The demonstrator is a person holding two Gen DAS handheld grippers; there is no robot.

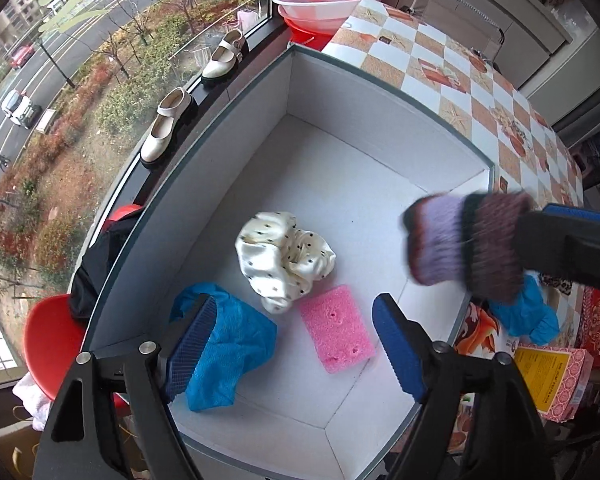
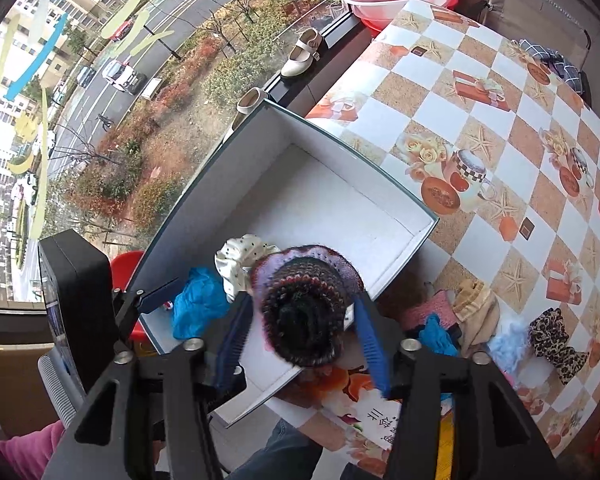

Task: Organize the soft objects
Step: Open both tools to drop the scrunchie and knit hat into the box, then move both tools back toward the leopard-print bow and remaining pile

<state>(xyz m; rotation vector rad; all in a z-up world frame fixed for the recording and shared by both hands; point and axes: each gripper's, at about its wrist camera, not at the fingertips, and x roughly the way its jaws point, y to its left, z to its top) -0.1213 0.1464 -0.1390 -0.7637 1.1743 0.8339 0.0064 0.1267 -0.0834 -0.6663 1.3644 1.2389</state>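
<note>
A white box (image 1: 384,168) with grey walls holds a cream polka-dot scrunchie (image 1: 284,260), a pink sponge (image 1: 337,328) and a blue mesh cloth (image 1: 236,344). My left gripper (image 1: 296,344) hovers open above them, empty. My right gripper (image 2: 300,344) is shut on a purple and dark knitted hat (image 2: 306,304), held over the box's near right edge (image 2: 400,264); the hat also shows in the left wrist view (image 1: 464,244). On the table right of the box lie a blue cloth (image 2: 438,338), a beige cloth (image 2: 478,316), a light blue fluffy piece (image 2: 508,346) and a leopard scrunchie (image 2: 556,340).
The box sits at the left end of a checkered tablecloth (image 2: 500,120) by a window. Cream shoes (image 1: 168,128) stand on the sill. Pink basins (image 1: 324,0) stand at the far end. A printed box (image 1: 556,380) lies near right. A red chair (image 1: 52,340) is below left.
</note>
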